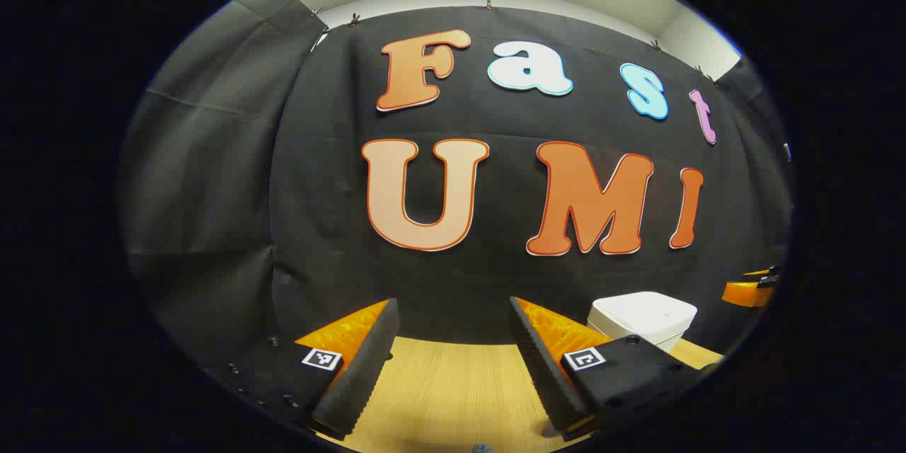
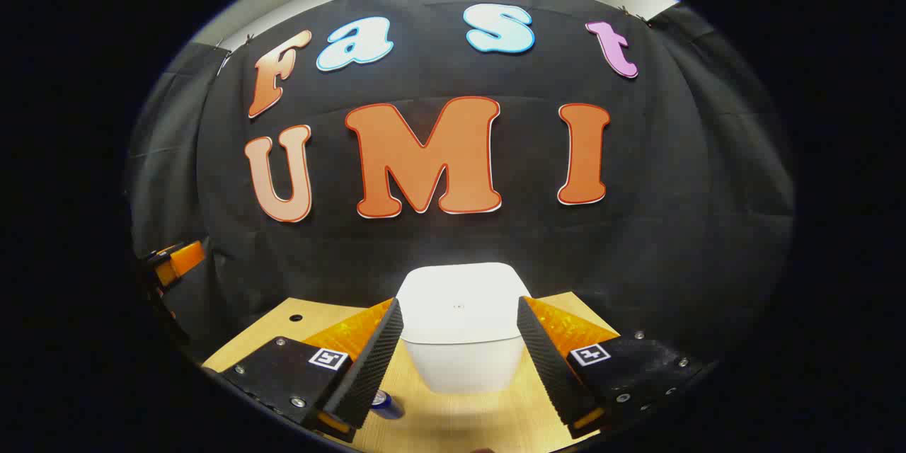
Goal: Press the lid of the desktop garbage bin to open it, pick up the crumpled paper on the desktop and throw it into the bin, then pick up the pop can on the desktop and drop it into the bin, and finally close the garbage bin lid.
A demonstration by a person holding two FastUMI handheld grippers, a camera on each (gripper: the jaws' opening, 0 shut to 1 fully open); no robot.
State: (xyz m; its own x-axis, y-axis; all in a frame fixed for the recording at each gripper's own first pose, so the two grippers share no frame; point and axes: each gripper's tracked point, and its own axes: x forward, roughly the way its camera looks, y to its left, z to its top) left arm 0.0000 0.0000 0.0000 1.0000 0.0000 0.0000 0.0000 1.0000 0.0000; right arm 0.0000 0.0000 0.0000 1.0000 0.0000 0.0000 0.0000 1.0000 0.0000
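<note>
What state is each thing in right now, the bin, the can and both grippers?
Garbage bin: lid shut, upright on the table.
Pop can: on the table beside the right gripper's finger, mostly hidden; pose unclear.
Left gripper: open, holding nothing.
Right gripper: open, holding nothing, facing the bin.

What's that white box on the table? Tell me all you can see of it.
The garbage bin is a small white container that looks like smooth plastic, with rounded corners and walls tapering toward the base. Its flat lid is closed, with a tiny mark at its centre. It stands upright on the wooden table, near the black cloth wall. In the right gripper view it sits framed between the open fingers, which do not touch it. In the left gripper view it appears off to the right.
</note>
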